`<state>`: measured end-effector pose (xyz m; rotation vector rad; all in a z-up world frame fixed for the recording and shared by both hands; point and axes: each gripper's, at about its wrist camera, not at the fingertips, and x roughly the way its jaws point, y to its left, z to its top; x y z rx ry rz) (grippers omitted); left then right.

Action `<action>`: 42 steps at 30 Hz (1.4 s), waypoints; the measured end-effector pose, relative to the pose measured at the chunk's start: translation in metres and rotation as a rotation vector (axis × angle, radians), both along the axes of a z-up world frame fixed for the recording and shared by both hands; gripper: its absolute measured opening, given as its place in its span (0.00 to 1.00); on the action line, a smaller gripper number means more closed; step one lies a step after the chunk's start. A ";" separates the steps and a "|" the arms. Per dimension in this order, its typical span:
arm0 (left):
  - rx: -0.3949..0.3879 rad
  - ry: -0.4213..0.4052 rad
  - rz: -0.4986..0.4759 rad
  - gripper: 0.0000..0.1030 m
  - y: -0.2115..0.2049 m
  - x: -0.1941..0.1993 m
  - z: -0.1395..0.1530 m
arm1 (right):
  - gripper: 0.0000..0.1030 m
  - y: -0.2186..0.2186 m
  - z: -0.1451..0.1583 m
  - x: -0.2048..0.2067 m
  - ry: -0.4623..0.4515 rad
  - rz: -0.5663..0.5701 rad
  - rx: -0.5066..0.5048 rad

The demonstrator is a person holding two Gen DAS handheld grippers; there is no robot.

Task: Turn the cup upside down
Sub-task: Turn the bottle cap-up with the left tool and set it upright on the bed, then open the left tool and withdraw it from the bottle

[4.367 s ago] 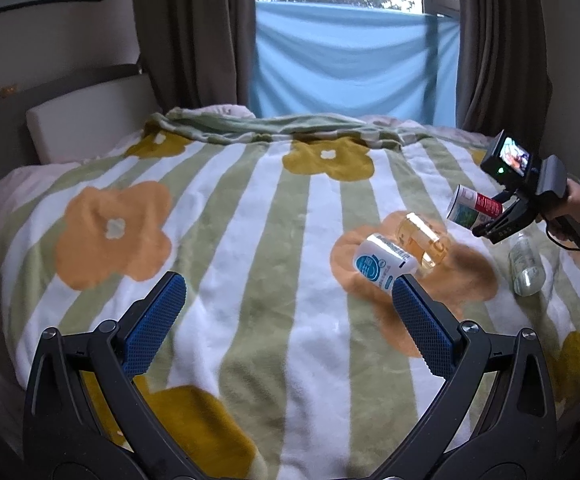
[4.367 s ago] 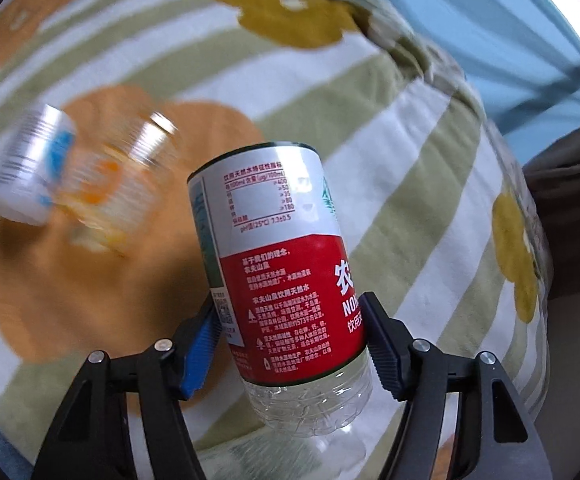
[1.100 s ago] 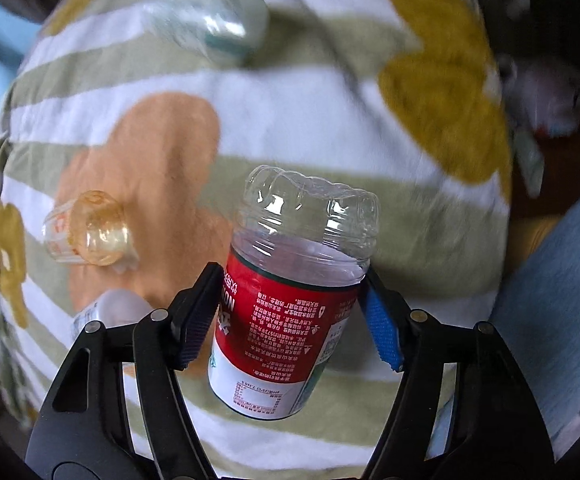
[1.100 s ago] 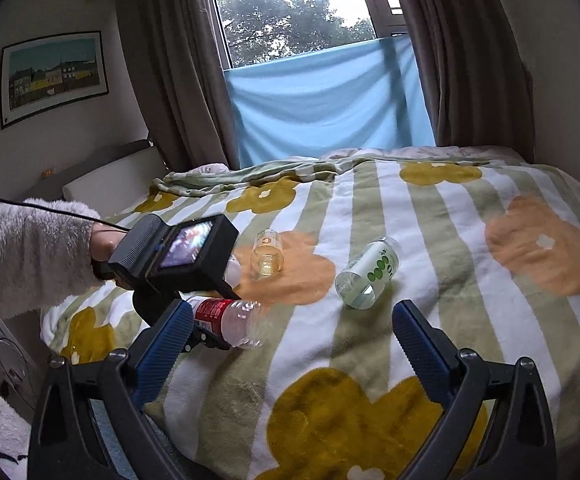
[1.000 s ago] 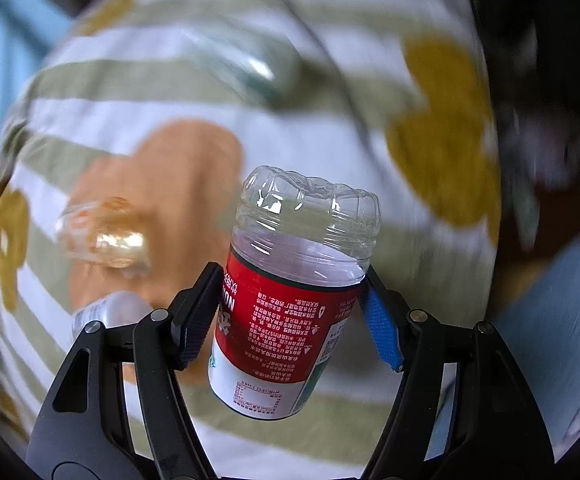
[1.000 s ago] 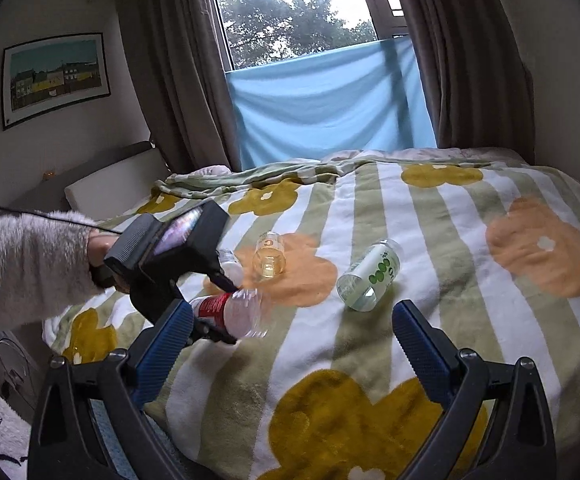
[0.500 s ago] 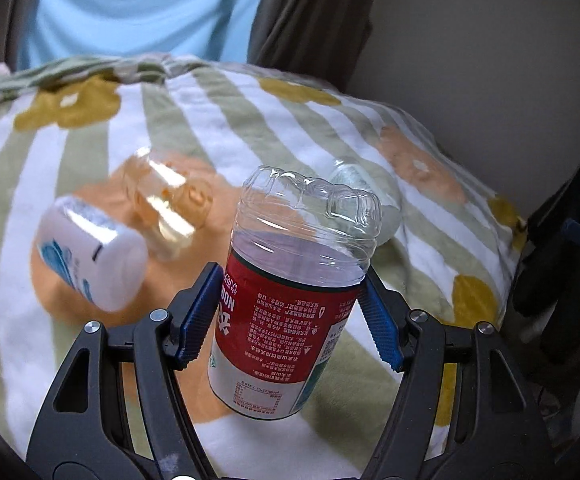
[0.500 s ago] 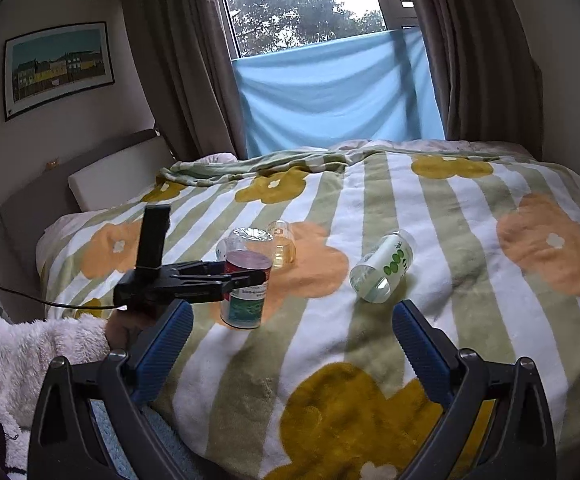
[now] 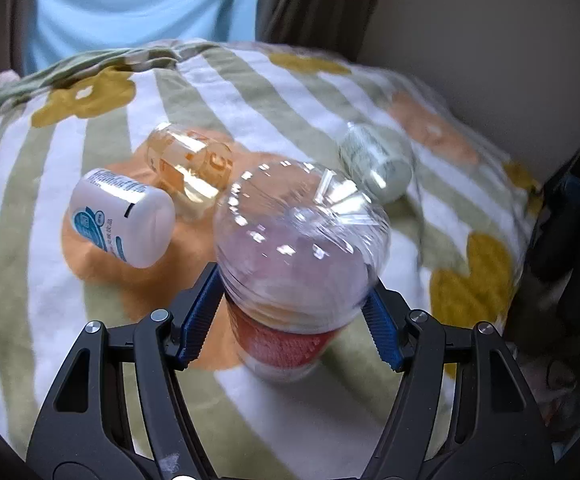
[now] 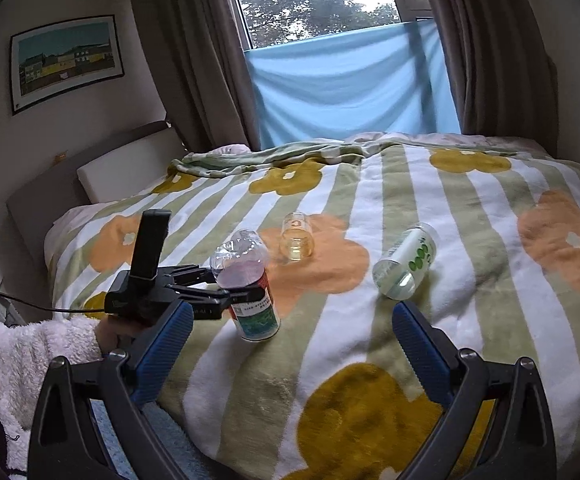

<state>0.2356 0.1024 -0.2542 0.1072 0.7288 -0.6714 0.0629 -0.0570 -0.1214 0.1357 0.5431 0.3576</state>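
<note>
The cup is a cut clear bottle with a red label [image 9: 290,280]. It stands upside down, its domed clear base on top and its open end on the flowered blanket [image 10: 390,340]. My left gripper [image 9: 290,320] is shut on its red label; the right wrist view shows the cup [image 10: 250,292] held by the left gripper [image 10: 218,284]. My right gripper [image 10: 290,348] is open and empty, near the bed's front edge.
A white bottle with a blue label [image 9: 122,216], an amber clear cup [image 9: 190,164] and a green-dotted clear cup [image 10: 406,260] lie on their sides on the blanket. Pillow and headboard are at the left, curtains and window behind.
My left gripper has lowered the upturned cup from above the bed until its open end rests on the blanket. The right gripper has stayed still and open.
</note>
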 end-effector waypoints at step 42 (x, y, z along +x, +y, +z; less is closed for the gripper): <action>-0.002 -0.379 0.544 1.00 0.096 -0.185 0.180 | 0.97 0.065 0.111 -0.050 -0.267 -0.218 -0.116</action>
